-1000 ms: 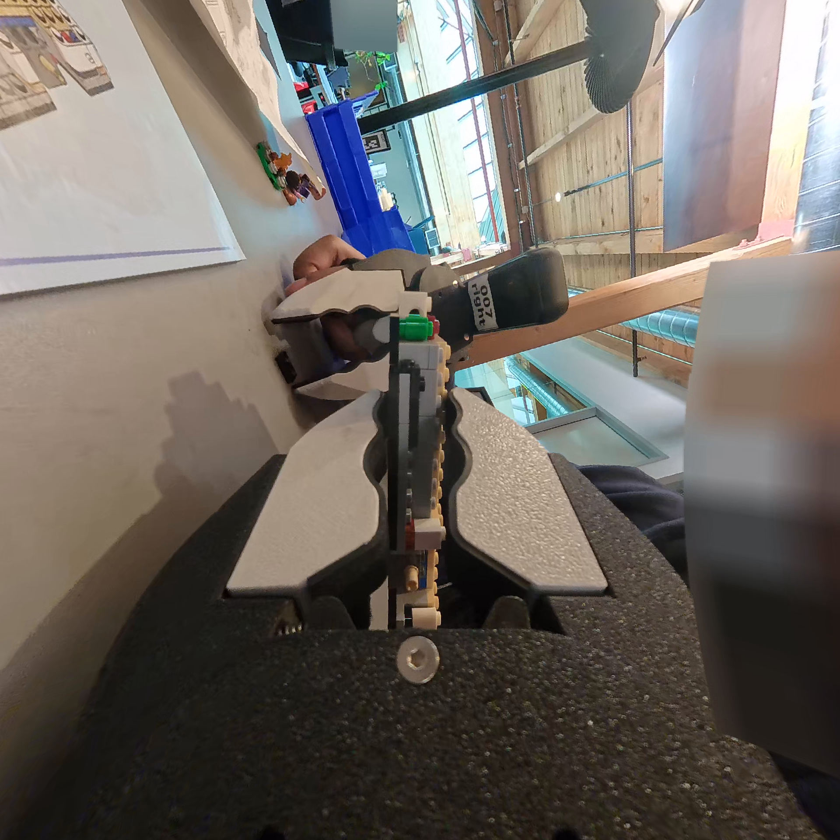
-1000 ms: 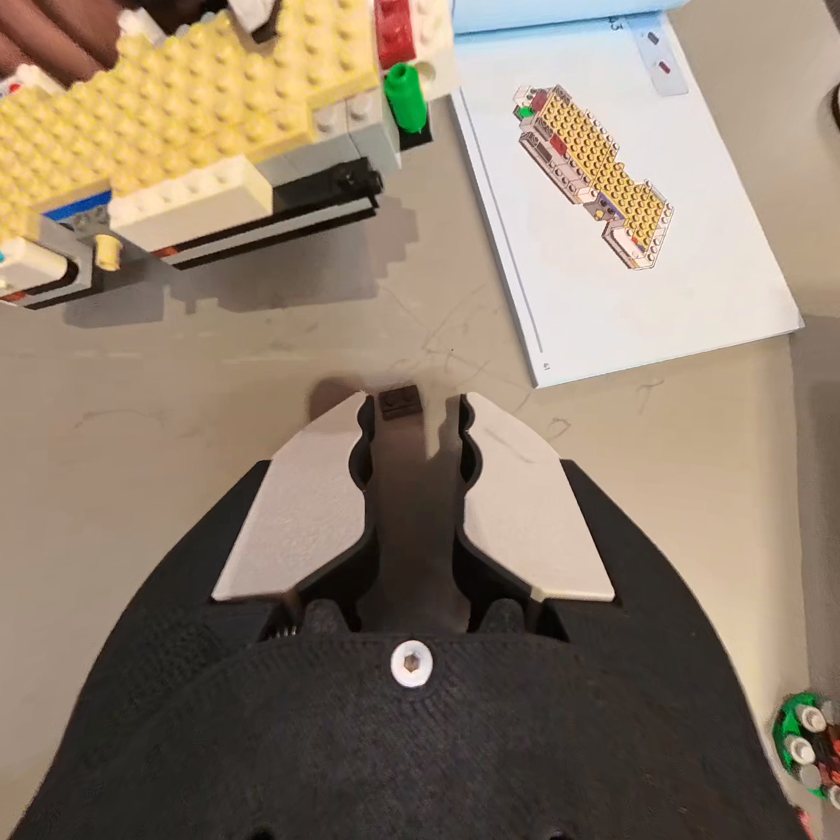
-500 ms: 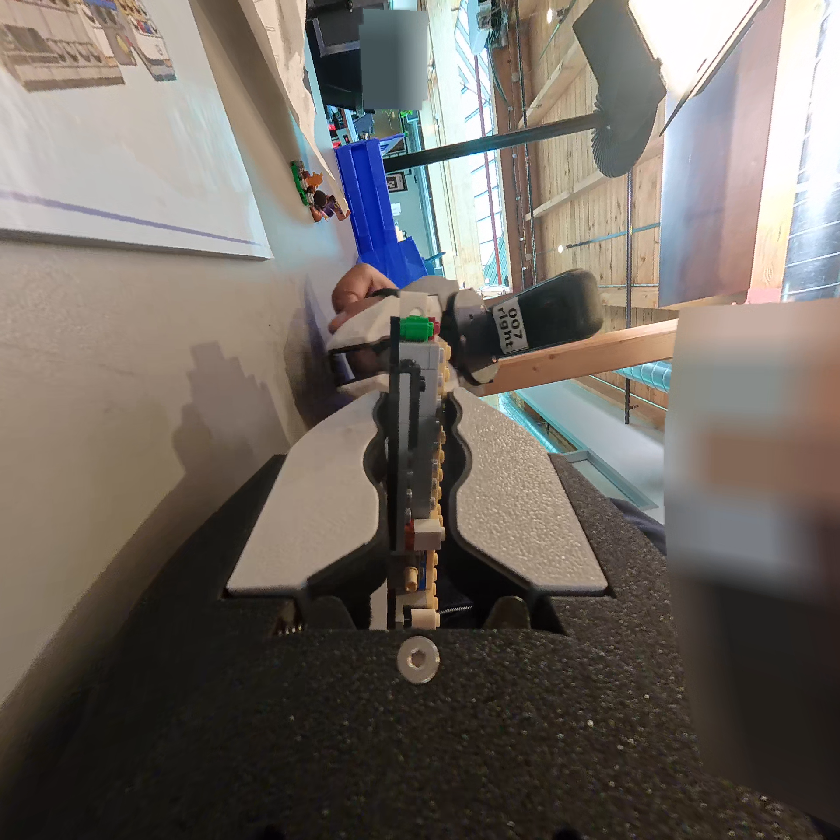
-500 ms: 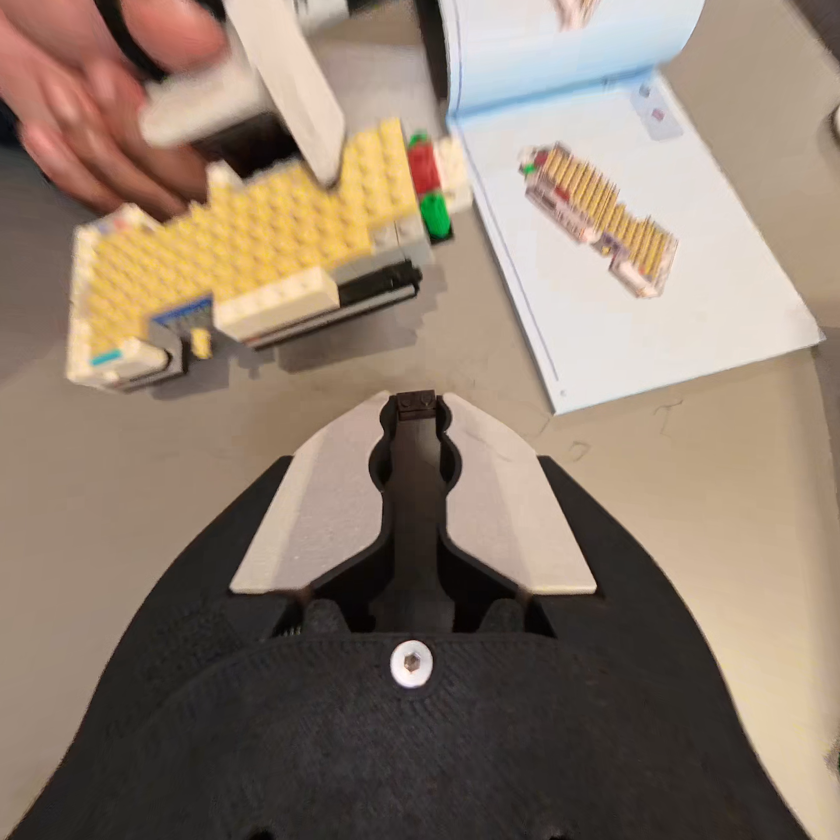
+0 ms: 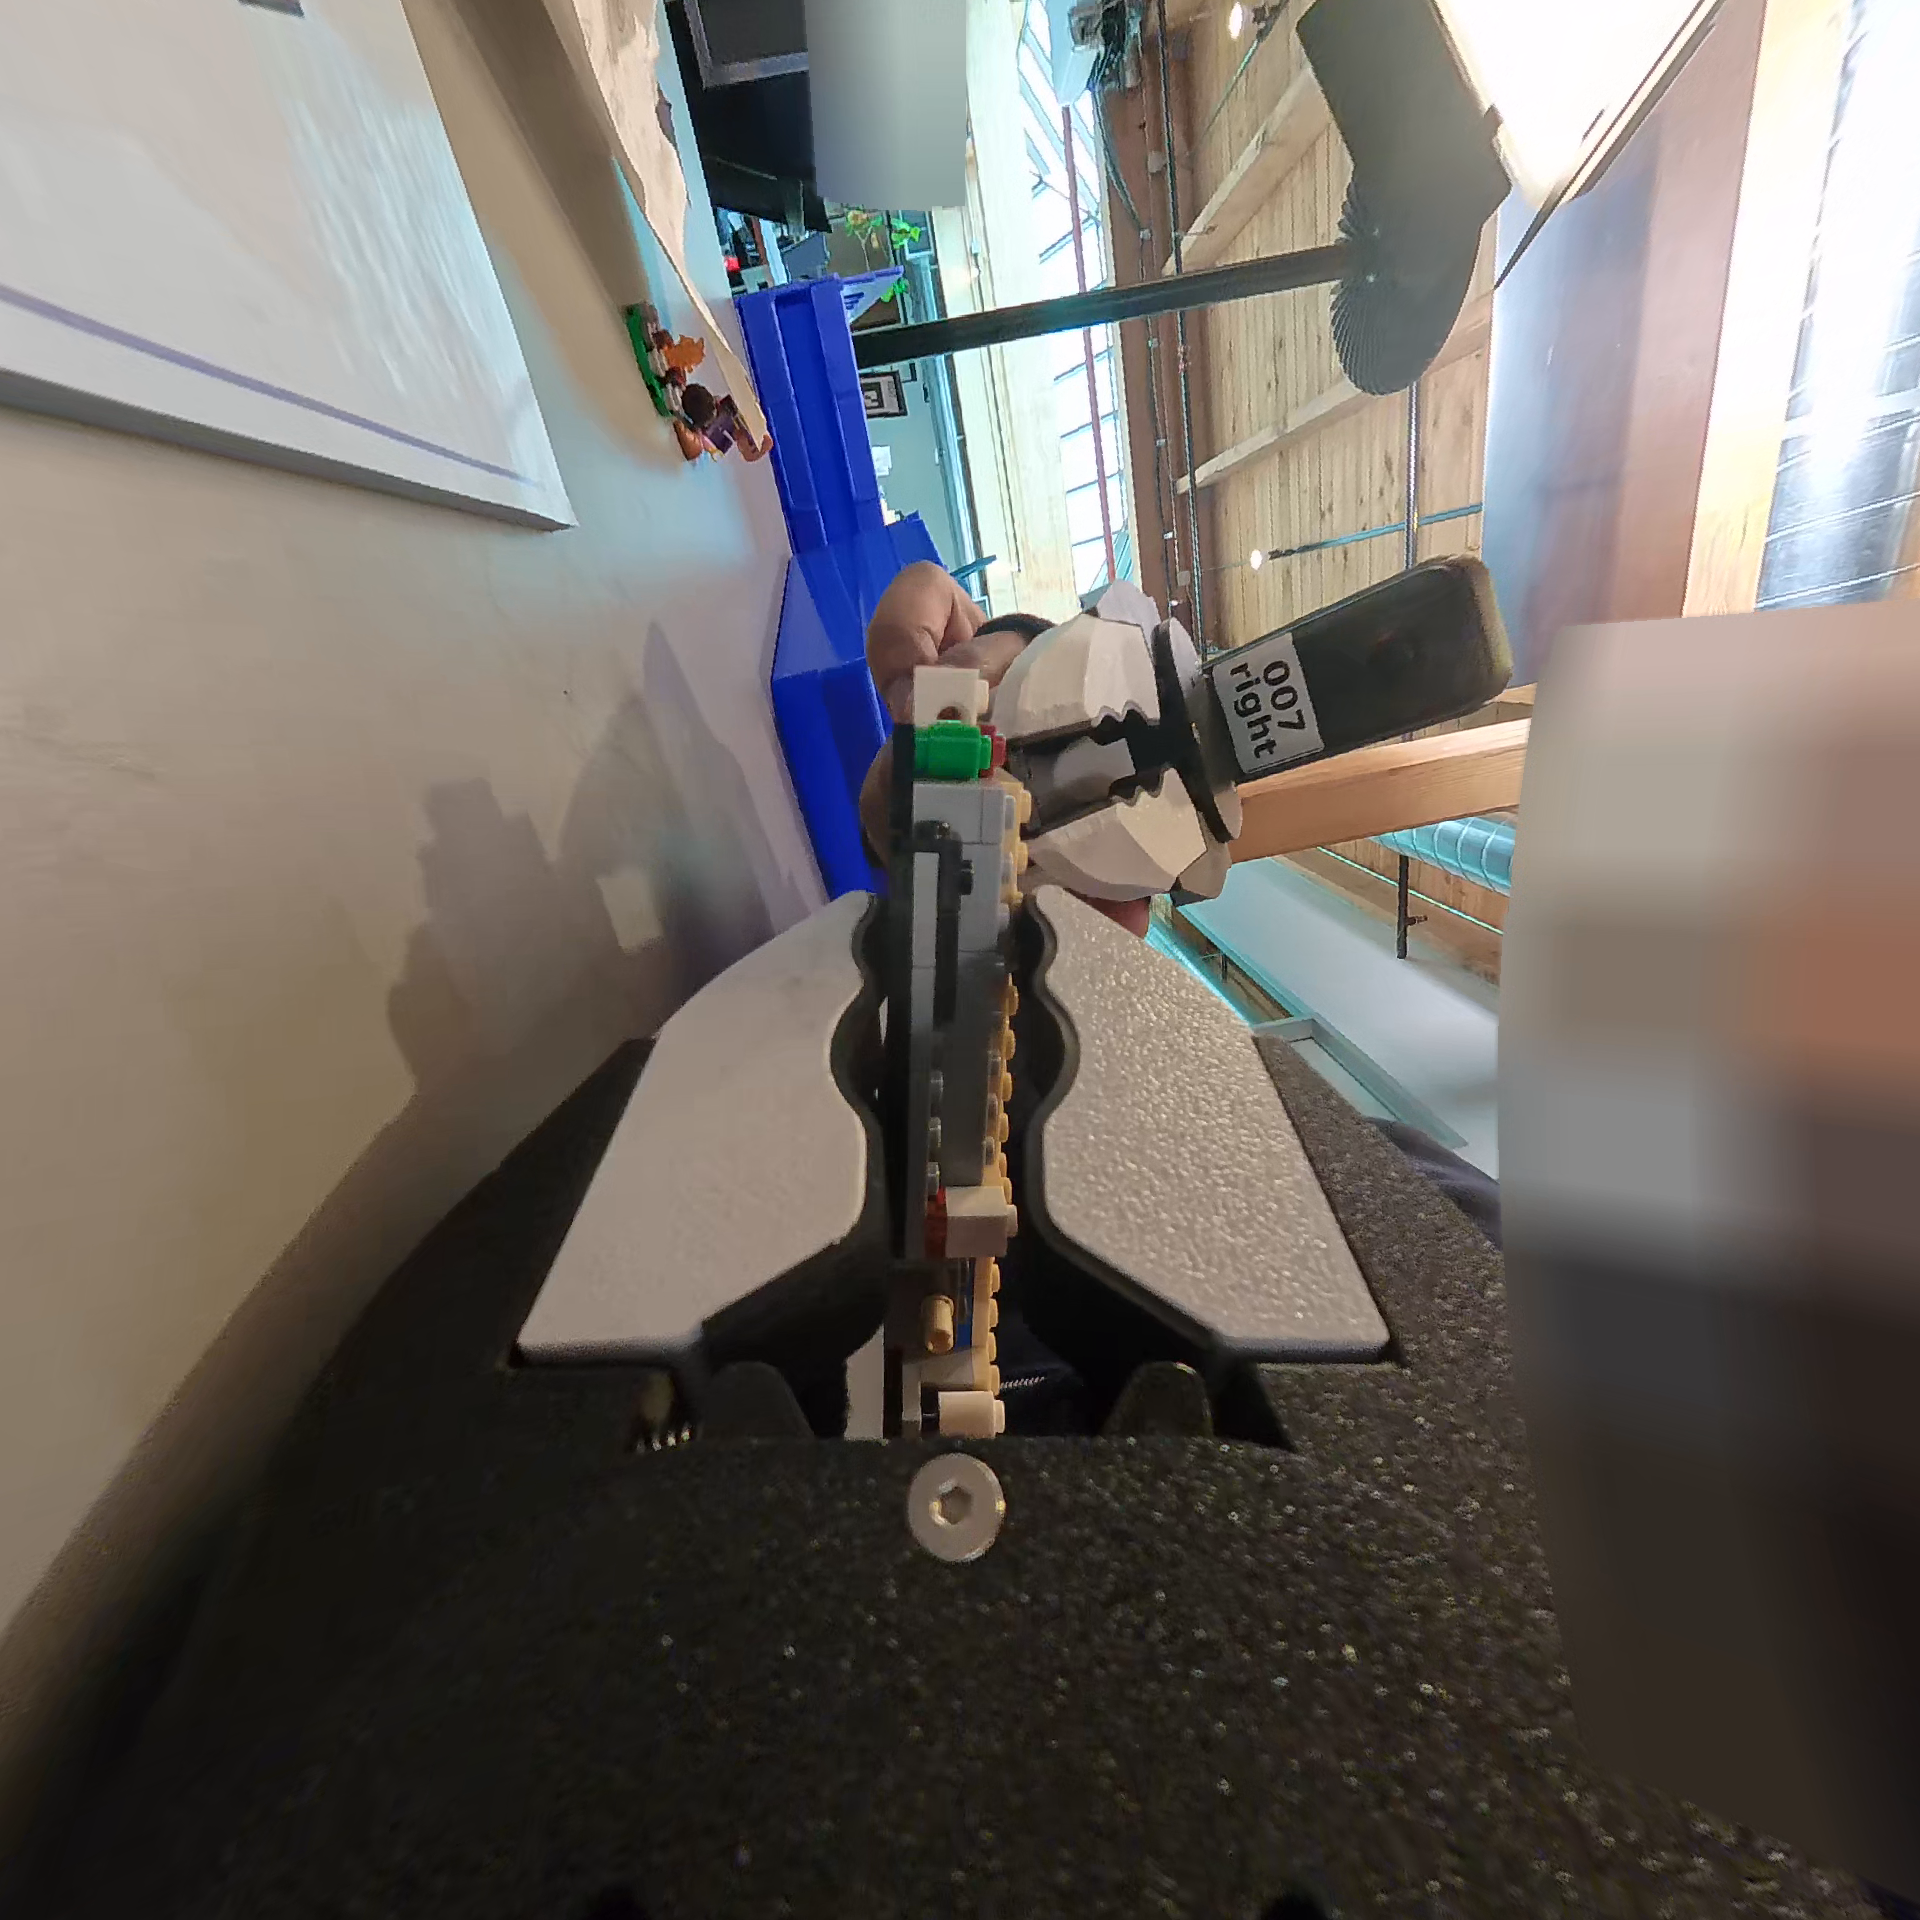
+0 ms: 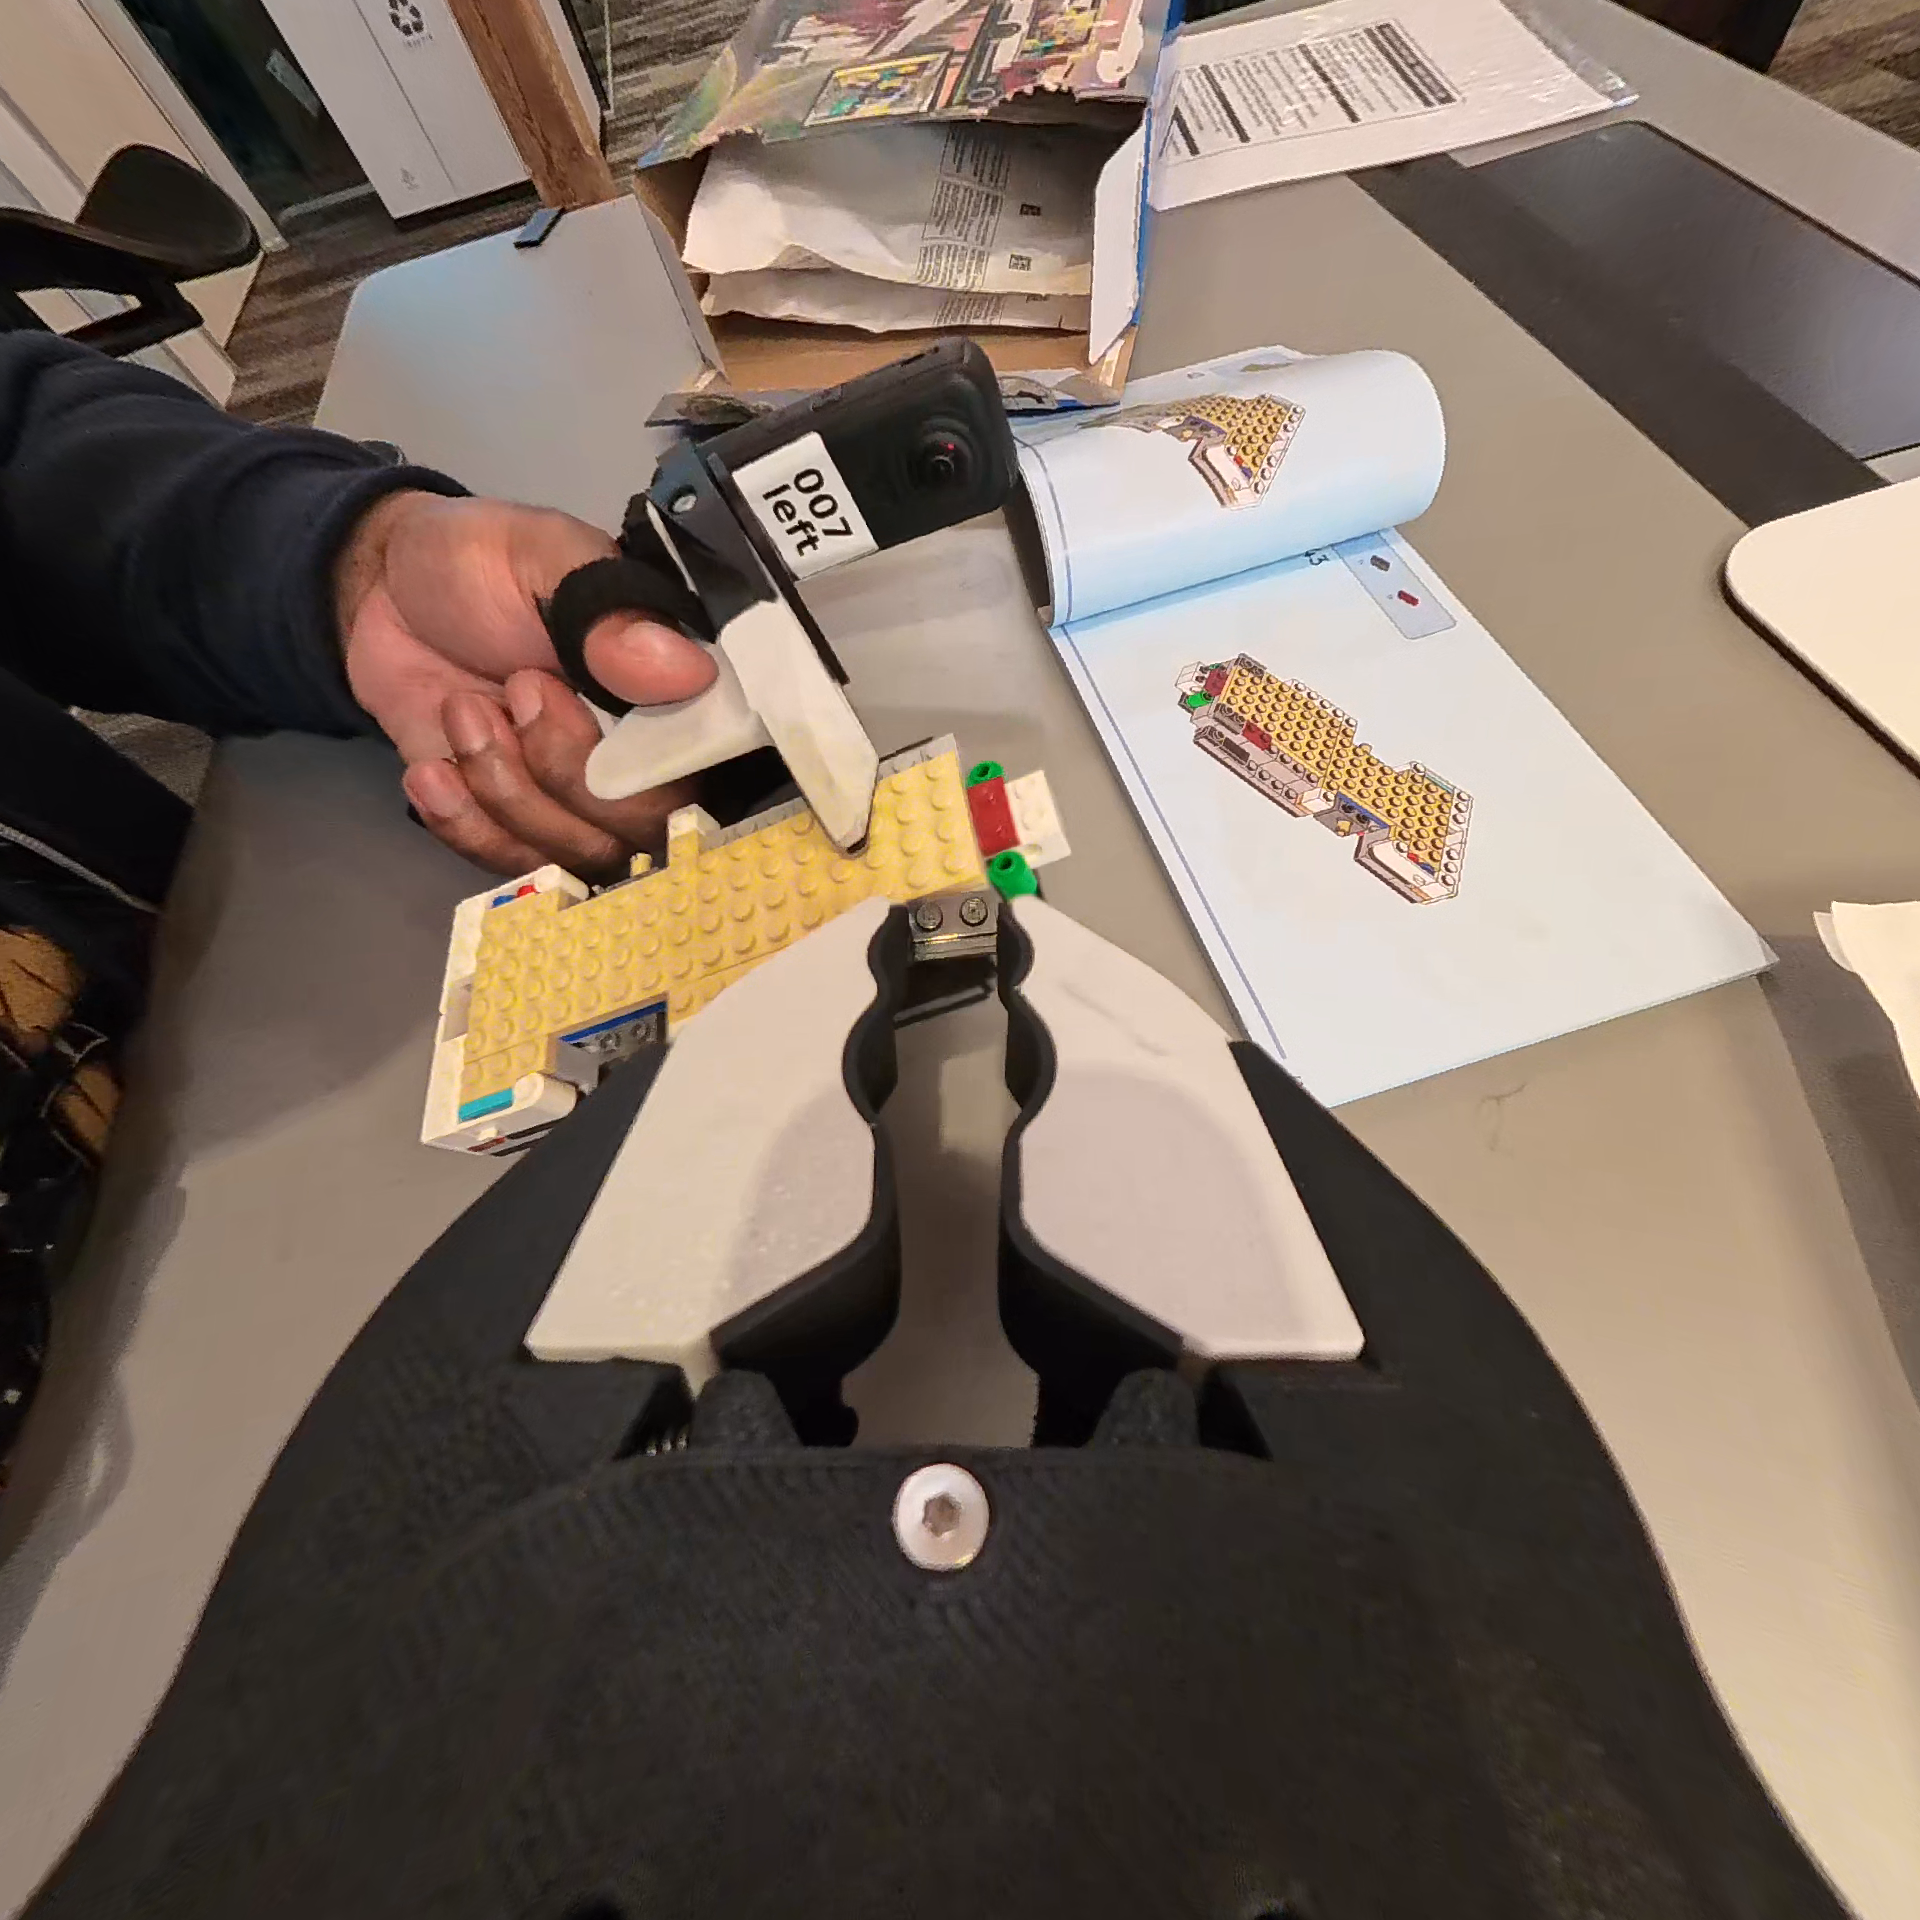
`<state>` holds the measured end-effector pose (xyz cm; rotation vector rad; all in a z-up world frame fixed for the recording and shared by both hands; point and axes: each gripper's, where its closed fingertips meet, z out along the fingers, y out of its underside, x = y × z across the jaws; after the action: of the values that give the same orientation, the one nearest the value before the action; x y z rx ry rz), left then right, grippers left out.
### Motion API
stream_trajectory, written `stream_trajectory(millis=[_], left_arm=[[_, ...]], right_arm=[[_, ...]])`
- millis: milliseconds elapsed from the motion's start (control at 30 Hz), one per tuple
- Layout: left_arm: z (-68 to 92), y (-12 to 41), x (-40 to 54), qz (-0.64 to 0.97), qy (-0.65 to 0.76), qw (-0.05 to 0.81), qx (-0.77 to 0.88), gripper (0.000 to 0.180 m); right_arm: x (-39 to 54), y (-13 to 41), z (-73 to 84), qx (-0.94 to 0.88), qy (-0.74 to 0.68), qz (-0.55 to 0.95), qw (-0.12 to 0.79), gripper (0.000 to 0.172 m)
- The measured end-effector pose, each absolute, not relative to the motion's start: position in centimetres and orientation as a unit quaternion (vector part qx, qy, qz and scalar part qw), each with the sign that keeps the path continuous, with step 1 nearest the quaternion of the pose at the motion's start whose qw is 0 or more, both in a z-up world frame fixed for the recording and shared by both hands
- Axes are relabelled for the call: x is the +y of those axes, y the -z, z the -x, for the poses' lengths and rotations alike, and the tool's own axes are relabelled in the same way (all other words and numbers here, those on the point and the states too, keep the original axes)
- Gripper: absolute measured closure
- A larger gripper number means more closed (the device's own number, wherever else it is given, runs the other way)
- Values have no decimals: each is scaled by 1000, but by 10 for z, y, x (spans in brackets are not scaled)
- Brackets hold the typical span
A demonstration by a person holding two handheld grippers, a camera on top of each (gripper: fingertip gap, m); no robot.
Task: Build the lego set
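Left gripper: clamped on the edge of a flat yellow studded toy-brick assembly with white, grey and black side bricks; both grey pads press its faces.
Left hand: grips the gripper's handle, a dark sleeve behind it.
Right gripper: jaws narrow, closed on a small dark grey two-stud brick, held at the assembly's near edge just beside a green round stud piece.
Assembly position: lifted above the grey table, its red brick and white end plate towards the booklet.
Booklet: open light-blue instruction booklet lies right of the assembly, showing a drawing of the build.
Further off: a torn cardboard box with paper bags inside; printed sheets beyond it.
Left wrist view background: blue plastic bins and small toy figures on the table.
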<state>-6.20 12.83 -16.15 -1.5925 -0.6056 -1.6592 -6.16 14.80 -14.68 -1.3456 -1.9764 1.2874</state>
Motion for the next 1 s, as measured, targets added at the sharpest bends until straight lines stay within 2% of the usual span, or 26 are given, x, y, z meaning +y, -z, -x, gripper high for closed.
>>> stream_trajectory(millis=[633,1000], left_arm=[[56,164,127,633,645,364,-227,157],[65,164,127,633,637,372,-234,157]], right_arm=[[142,155,59,-724,-454,478,202,154],[206,178,19,-698,-355,560,270,147]])
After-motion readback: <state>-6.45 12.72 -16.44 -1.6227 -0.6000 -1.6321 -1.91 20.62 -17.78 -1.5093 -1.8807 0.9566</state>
